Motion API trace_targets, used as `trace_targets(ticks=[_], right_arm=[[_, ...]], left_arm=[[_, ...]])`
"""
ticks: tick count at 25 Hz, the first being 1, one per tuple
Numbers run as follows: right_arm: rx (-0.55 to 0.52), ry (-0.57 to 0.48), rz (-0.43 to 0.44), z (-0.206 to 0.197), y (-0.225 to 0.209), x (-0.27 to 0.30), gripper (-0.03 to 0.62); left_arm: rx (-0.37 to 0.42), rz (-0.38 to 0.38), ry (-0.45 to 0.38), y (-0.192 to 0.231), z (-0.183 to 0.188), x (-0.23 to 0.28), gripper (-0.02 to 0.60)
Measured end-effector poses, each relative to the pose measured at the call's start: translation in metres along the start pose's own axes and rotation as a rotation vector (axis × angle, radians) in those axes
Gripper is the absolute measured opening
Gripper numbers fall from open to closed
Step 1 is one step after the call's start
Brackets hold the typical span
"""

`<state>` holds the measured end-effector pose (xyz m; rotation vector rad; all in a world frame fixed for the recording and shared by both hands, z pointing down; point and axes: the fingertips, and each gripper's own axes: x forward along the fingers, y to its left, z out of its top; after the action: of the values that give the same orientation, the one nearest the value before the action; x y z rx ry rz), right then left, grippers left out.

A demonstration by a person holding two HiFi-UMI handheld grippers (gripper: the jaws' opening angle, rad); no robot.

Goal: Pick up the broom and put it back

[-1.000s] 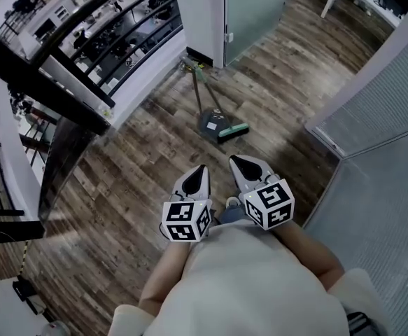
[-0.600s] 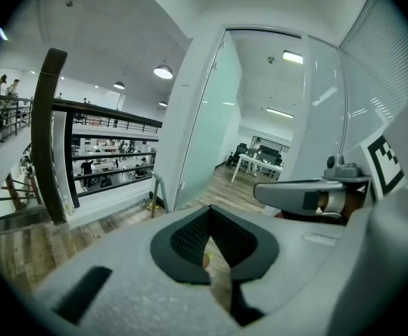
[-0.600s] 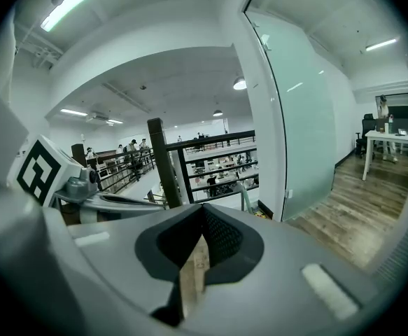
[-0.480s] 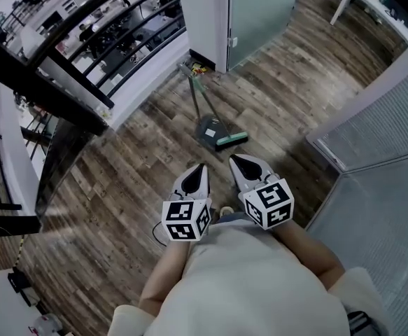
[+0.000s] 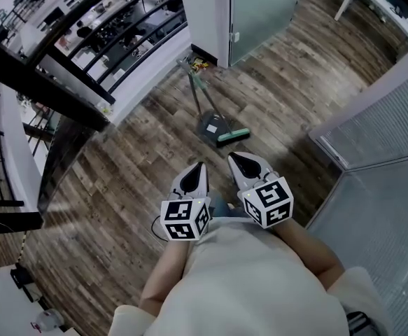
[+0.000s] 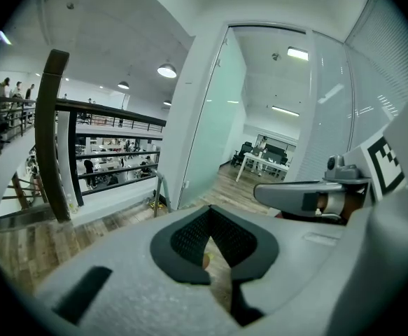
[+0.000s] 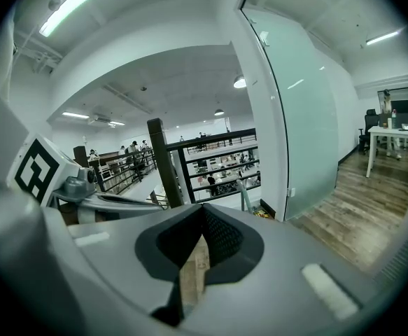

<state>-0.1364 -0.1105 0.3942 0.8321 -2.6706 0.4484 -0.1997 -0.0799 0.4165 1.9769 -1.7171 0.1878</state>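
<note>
The broom (image 5: 232, 136) has a green head and rests on the wood floor beside a dark grey dustpan (image 5: 210, 125). Their thin handles (image 5: 193, 89) lean away toward the white pillar's foot. My left gripper (image 5: 199, 167) and right gripper (image 5: 233, 159) are held side by side in front of the person's body, pointing at the broom from a short way back. Both are shut and hold nothing. The left gripper view looks past its shut jaws (image 6: 209, 210) to the handle (image 6: 162, 190). From the right gripper (image 7: 204, 208), the handle (image 7: 244, 193) stands by the railing.
A dark railing (image 5: 64, 68) over a lower floor runs along the left. A white pillar and frosted glass door (image 5: 256, 9) stand behind the broom. A glass partition (image 5: 371, 117) closes the right side. A white table (image 5: 378, 2) is far right, and a cable (image 5: 156, 228) lies on the floor.
The person has stepped a little forward, so both grippers sit slightly closer to the broom. The jaws have stayed shut and the broom has not moved.
</note>
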Motion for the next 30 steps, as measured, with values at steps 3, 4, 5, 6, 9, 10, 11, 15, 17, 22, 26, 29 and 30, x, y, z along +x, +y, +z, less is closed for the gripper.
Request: trace_targets(ticks=[3, 4, 5, 6, 9, 10, 11, 15, 17, 22, 26, 29, 30], right_arm=[[0.003, -0.005, -0.012, 0.000, -0.004, -0.001, 0.005], [0.004, -0.007, -0.016, -0.001, -0.005, -0.001, 0.005], [0.004, -0.007, -0.019, -0.002, -0.006, -0.001, 0.005], [0.004, -0.007, -0.022, -0.002, -0.007, -0.001, 0.005], [0.002, -0.008, -0.026, 0.000, -0.007, 0.001, 0.005], [0.003, -0.009, -0.027, 0.000, -0.007, 0.001, 0.005], [0.004, -0.009, -0.028, 0.000, -0.007, 0.002, 0.005], [0.004, 0.000, -0.032, -0.002, -0.011, 0.004, 0.005], [0.007, 0.006, -0.033, -0.003, -0.014, 0.006, 0.005], [-0.003, 0.018, -0.039, -0.002, -0.024, 0.018, 0.005], [0.003, 0.016, -0.056, 0.005, -0.037, 0.035, 0.005], [0.008, 0.019, -0.064, 0.012, -0.045, 0.051, 0.005], [0.009, 0.019, -0.064, 0.015, -0.048, 0.056, 0.005]], left_arm=[[-0.006, 0.003, -0.007, 0.002, 0.001, 0.001, 0.005], [-0.007, 0.003, -0.009, 0.001, 0.001, 0.001, 0.005], [-0.008, 0.003, -0.011, 0.001, 0.001, 0.002, 0.005], [-0.009, 0.002, -0.013, 0.000, 0.001, 0.002, 0.005], [-0.011, 0.000, -0.014, 0.002, 0.002, 0.001, 0.005], [-0.011, 0.001, -0.013, 0.002, 0.002, 0.001, 0.005], [-0.012, 0.002, -0.013, 0.003, 0.001, 0.001, 0.005], [-0.023, 0.005, -0.009, 0.008, 0.001, 0.005, 0.005], [-0.024, 0.006, -0.009, 0.009, 0.002, 0.009, 0.005], [-0.029, 0.002, -0.005, 0.017, 0.008, 0.026, 0.005], [-0.018, -0.008, 0.005, 0.027, 0.018, 0.043, 0.005], [-0.012, -0.013, 0.010, 0.037, 0.030, 0.056, 0.005], [-0.012, -0.015, 0.011, 0.040, 0.033, 0.061, 0.005]])
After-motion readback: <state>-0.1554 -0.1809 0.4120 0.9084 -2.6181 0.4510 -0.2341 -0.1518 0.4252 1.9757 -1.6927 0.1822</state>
